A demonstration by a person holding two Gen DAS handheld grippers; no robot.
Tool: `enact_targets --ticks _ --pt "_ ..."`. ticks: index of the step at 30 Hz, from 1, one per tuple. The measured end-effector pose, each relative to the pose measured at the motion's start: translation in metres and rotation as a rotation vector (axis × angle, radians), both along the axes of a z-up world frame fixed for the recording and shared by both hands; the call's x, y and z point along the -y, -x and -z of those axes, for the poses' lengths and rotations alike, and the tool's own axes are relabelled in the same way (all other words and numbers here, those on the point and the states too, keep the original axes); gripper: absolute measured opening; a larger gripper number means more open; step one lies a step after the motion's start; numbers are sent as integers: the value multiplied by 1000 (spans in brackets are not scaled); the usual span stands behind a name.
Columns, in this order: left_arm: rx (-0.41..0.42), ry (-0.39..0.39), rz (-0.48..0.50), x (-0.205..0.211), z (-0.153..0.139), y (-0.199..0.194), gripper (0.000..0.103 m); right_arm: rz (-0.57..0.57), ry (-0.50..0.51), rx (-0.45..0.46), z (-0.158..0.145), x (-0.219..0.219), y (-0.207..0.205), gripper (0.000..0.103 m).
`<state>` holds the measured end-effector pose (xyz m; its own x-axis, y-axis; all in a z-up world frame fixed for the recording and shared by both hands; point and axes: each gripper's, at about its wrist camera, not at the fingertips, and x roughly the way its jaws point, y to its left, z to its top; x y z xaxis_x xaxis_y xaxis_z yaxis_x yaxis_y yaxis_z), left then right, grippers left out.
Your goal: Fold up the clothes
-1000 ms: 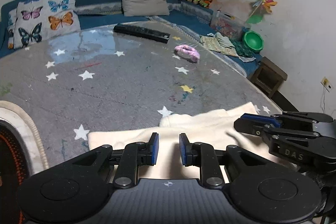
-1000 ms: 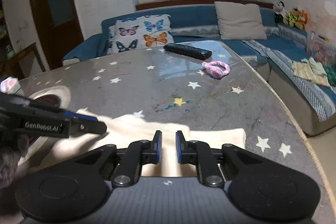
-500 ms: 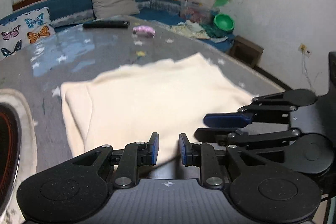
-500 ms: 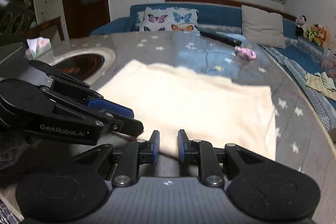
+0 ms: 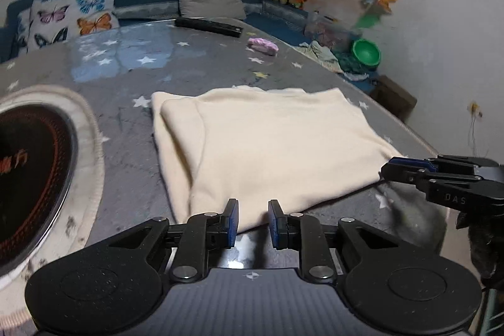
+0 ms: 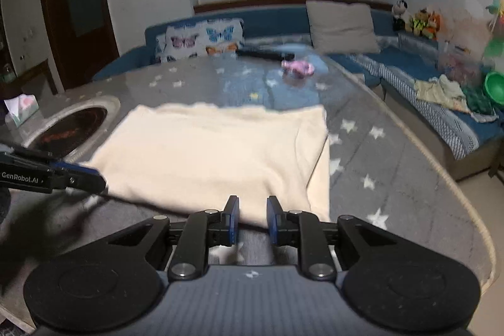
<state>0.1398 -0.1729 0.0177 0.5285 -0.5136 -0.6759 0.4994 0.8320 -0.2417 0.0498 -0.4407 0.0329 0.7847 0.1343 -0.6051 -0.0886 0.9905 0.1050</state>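
A cream garment (image 5: 267, 147) lies folded flat on the grey star-patterned table (image 5: 126, 77); it also shows in the right wrist view (image 6: 214, 153). My left gripper (image 5: 253, 224) is open and empty just above the garment's near edge. My right gripper (image 6: 252, 221) is open and empty at the near edge, closer to the garment's right side. The right gripper also shows in the left wrist view (image 5: 409, 169) by the garment's right corner. The left gripper shows in the right wrist view (image 6: 78, 177) by the left corner.
A round burner inset (image 5: 28, 166) sits in the table at the left. A black remote (image 5: 208, 26) and a pink scrunchie (image 5: 263, 45) lie at the far side. A blue sofa with butterfly pillow (image 5: 66, 18) runs behind. The table's edge (image 6: 441, 178) curves at the right.
Both grippers have pulled back from over the garment to its near edge. The garment now lies flat in a folded rectangle, released by both.
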Motion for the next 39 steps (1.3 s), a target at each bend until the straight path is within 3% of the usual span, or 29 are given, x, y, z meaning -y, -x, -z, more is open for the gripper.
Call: enact_targets --ticks 8,12,14,17,19,28,33,39 --pt "-38 11 -44 -10 5 -4 22 36 -26 5 4 9 -12 20" --pt "-38 14 -56 -12 0 2 25 32 -34 28 -3 6 -5 38" --pt "-34 5 -64 -11 -2 5 33 30 -31 33 -5 2 -2 41" --pt "-12 -17 -68 -9 -5 11 47 28 -34 34 -4 -5 3 59" --pt "4 -35 -74 -8 -7 16 58 30 -33 35 -3 -10 7 60" --pt "52 -51 -92 -16 -15 34 88 56 -36 54 -3 -24 24 86" --pt "73 -49 -90 -21 -16 46 100 64 -14 66 -5 -32 31 100" --pt "81 -35 -108 -31 -15 55 103 75 2 64 -4 -40 37 103"
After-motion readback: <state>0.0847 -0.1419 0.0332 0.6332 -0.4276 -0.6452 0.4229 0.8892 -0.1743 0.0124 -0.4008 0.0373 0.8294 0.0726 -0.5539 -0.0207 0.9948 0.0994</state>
